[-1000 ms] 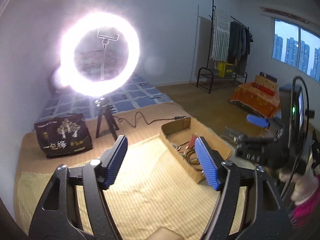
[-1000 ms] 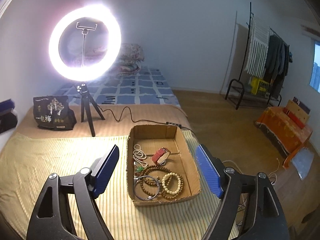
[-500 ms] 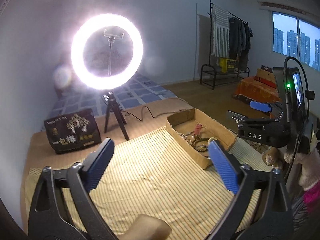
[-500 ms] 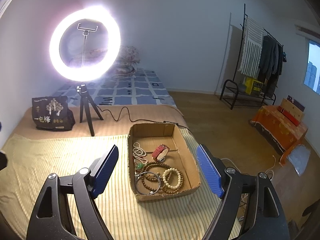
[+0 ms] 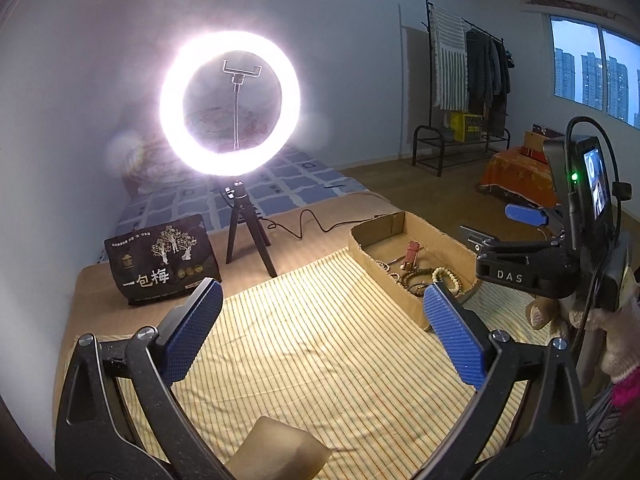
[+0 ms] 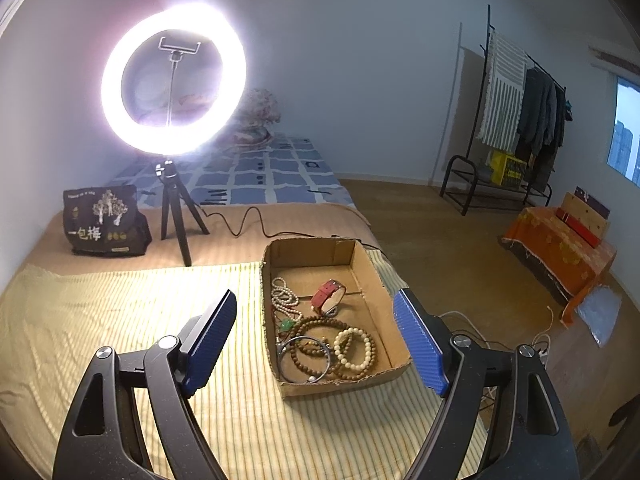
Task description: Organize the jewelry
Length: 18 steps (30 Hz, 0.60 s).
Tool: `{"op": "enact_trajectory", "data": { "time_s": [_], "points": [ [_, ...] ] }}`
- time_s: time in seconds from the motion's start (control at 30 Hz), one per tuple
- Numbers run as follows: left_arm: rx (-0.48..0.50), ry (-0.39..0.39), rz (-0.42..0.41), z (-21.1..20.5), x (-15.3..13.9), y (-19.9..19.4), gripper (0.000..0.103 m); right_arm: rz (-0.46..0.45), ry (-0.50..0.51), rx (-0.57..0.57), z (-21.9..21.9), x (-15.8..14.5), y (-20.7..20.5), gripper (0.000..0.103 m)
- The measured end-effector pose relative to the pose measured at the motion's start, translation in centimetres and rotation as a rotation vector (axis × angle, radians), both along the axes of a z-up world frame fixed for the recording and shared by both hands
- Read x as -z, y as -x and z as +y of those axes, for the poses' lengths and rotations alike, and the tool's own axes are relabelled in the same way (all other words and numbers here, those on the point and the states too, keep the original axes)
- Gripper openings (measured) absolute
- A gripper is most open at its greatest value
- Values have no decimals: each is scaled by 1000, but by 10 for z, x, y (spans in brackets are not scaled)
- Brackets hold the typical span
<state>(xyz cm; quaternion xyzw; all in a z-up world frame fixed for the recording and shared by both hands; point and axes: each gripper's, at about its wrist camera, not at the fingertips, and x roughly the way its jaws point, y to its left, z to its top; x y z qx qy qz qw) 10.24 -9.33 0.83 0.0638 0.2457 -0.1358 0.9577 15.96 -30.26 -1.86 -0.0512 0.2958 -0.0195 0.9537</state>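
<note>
My left gripper point(image 5: 322, 334) hangs over the yellow striped cloth point(image 5: 320, 360) with its jaws spread wide and nothing between the blue pads. My right gripper point(image 6: 314, 340) is likewise released; through its gap I see the cardboard tray point(image 6: 384, 304), which rests on the cloth below and beyond the pads, untouched. The jewelry lies inside the tray: a white pearl strand point(image 6: 282, 298) along the left wall, a red leather bracelet point(image 6: 329, 297) standing on edge near the middle, a small green pendant point(image 6: 286, 325) below the pearls, brown wooden bead strands point(image 6: 316, 326), a cream bead bracelet point(image 6: 354, 350) and a silver bangle point(image 6: 304, 360) overlapping at the near end. In the left wrist view the same tray point(image 5: 448, 246) sits at right, just beside my right gripper's body point(image 5: 528, 272). Behind the cloth stand a lit ring light point(image 6: 172, 80) on a black tripod point(image 6: 178, 216) and a dark printed bag point(image 6: 104, 220).
</note>
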Motion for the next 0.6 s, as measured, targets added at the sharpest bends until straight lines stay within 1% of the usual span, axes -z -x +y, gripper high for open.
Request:
{"op": "enact_trajectory", "data": {
  "time_s": [0.27, 0.6],
  "points": [
    [-1, 2, 4, 2, 1, 2, 102, 22, 6, -7, 3, 6, 0, 81],
    [6, -2, 7, -1, 3, 2, 102, 20, 13, -5, 4, 6, -1, 81]
  ]
}}
